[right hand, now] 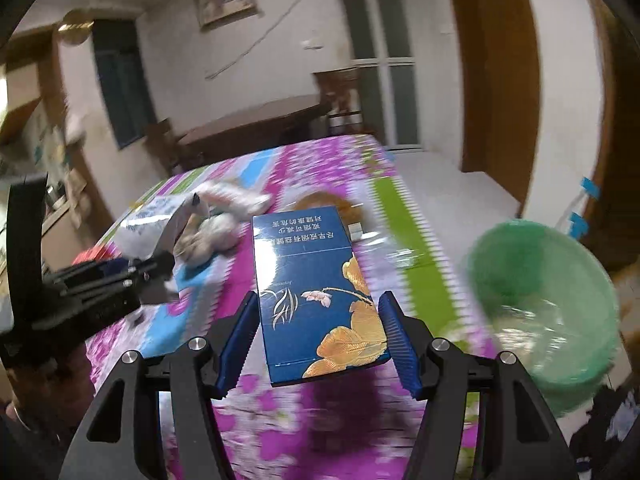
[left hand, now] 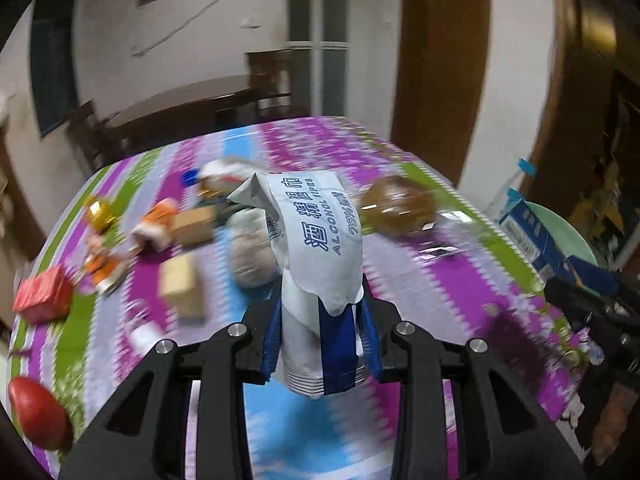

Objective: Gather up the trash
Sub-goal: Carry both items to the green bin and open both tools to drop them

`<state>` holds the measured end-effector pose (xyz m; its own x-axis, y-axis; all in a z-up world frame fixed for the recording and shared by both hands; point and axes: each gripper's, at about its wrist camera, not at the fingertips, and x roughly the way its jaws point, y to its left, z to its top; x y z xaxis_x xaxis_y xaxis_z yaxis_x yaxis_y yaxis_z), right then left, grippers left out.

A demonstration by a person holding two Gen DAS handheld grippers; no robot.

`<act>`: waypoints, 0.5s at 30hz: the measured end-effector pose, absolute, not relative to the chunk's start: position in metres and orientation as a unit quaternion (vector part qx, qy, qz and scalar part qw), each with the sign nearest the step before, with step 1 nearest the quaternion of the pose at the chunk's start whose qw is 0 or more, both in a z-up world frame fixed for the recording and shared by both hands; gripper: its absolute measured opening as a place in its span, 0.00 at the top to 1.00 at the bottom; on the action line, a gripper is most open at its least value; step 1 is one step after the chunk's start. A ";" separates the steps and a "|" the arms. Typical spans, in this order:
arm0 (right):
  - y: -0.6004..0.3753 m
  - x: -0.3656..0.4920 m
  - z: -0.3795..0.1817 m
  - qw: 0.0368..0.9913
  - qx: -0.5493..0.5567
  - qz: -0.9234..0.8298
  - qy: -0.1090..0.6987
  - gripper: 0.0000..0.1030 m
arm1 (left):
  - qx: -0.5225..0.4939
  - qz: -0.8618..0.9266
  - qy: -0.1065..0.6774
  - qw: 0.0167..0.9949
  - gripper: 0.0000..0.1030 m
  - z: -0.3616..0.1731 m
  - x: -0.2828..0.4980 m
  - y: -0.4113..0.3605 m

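Note:
My left gripper (left hand: pixel 320 320) is shut on a white and blue alcohol wipes packet (left hand: pixel 316 240) and holds it above the flowered tablecloth (left hand: pixel 460 280). The packet also shows in the right wrist view (right hand: pixel 156 224). My right gripper (right hand: pixel 320 332) is shut on a blue cigarette box (right hand: pixel 316 292) with gold flowers, held above the table's right side. A green plastic basin (right hand: pixel 540 300) sits just right of it, off the table's edge; it shows in the left wrist view (left hand: pixel 560 224) too.
Trash lies on the cloth: crumpled tissue (left hand: pixel 252 248), two small cardboard boxes (left hand: pixel 184 284), orange wrappers (left hand: pixel 156 220), a red box (left hand: pixel 44 292), a brown round container (left hand: pixel 396 204), a red fruit (left hand: pixel 36 412). A dark wooden table and chairs stand behind.

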<state>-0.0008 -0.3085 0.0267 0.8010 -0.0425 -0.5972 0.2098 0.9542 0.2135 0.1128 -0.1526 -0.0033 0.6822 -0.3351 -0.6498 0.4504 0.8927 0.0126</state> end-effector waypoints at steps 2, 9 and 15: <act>-0.331 -0.013 0.032 0.937 0.146 -0.088 0.306 0.39 | 0.101 -0.229 0.325 0.912 0.69 0.000 0.109 -0.176; -0.419 -0.048 0.040 0.920 0.182 -0.162 0.307 0.39 | 0.143 -0.291 0.305 0.895 0.69 0.010 0.101 -0.256; -0.490 -0.088 0.044 0.902 0.203 -0.233 0.302 0.39 | 0.180 -0.329 0.283 0.883 0.69 0.010 0.095 -0.320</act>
<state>-0.0882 -0.4898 0.0441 0.7093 -0.2977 -0.6390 0.5427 0.8091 0.2255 0.0953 -0.3197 0.0097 0.6231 -0.4783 -0.6188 0.6828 0.7186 0.1321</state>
